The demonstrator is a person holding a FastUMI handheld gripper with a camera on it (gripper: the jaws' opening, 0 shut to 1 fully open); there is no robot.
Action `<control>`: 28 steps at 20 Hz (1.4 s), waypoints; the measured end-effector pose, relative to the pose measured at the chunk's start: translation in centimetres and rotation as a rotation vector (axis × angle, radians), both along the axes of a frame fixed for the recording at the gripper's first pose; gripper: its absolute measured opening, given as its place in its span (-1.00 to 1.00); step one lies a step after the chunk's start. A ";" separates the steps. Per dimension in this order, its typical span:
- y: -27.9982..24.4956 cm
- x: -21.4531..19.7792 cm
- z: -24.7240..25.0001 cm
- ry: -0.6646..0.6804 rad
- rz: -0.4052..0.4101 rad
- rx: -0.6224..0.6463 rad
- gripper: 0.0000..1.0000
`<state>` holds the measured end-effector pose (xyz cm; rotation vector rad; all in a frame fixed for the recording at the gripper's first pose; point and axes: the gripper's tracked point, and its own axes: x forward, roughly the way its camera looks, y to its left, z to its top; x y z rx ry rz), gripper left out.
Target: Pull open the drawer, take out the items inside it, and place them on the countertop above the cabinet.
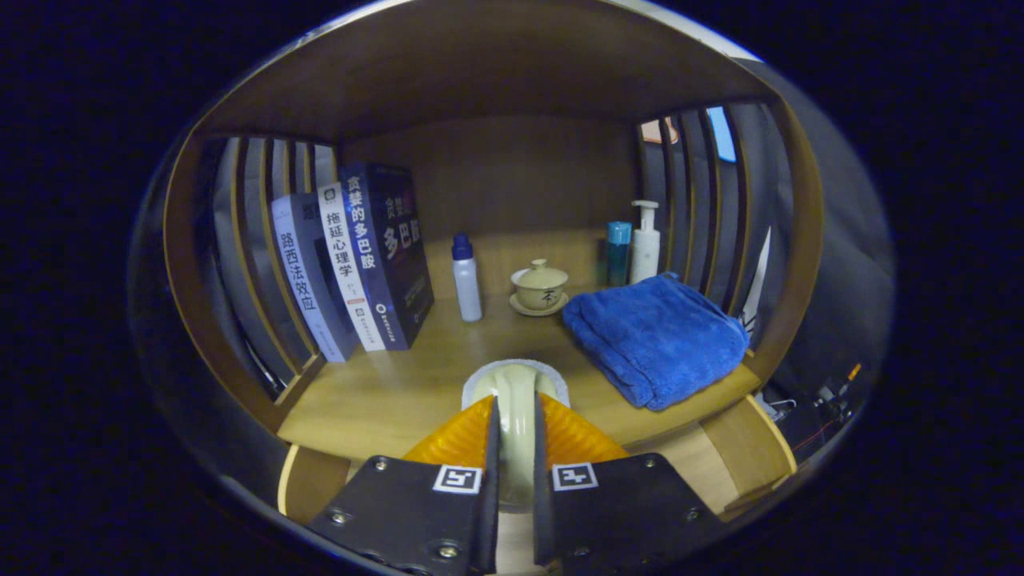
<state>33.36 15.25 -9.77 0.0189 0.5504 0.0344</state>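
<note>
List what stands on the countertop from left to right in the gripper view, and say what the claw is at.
Books → white bottle with blue cap → lidded teacup on its saucer → teal bottle → pump bottle. The blue towel lies in front of those last two. The claw is shut on a pale cup.

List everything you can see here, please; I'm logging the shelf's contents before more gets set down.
Upright books: three, dark blue and white covers, left of the wooden countertop.
Small white bottle with blue cap: one, right of the books.
Cream lidded teacup on saucer: one, centre, beyond the tool.
Teal cylindrical bottle: one, back right.
White pump bottle: one, beside the teal bottle.
Folded blue towel: one, right side.
Pale green curved ceramic piece: one, between the fingers; what it is, I cannot tell.
Tool: one, both fingers pressing the pale piece.
</note>
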 end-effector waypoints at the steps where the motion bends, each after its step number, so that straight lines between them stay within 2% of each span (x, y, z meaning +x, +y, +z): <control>1: -0.1 0.4 -0.5 0.016 -0.002 -0.007 -0.64; 7: 0.0 3.1 -1.6 0.022 -0.005 0.027 -0.64; 15: -0.2 6.7 -1.8 -0.052 -0.049 0.044 -0.64; 21: -0.5 7.9 -1.7 -0.084 -0.060 0.050 -0.64; 24: -0.9 7.8 -3.1 -0.037 -0.069 0.030 -0.52; 28: -1.5 8.1 -1.9 -0.090 -0.073 0.022 -0.20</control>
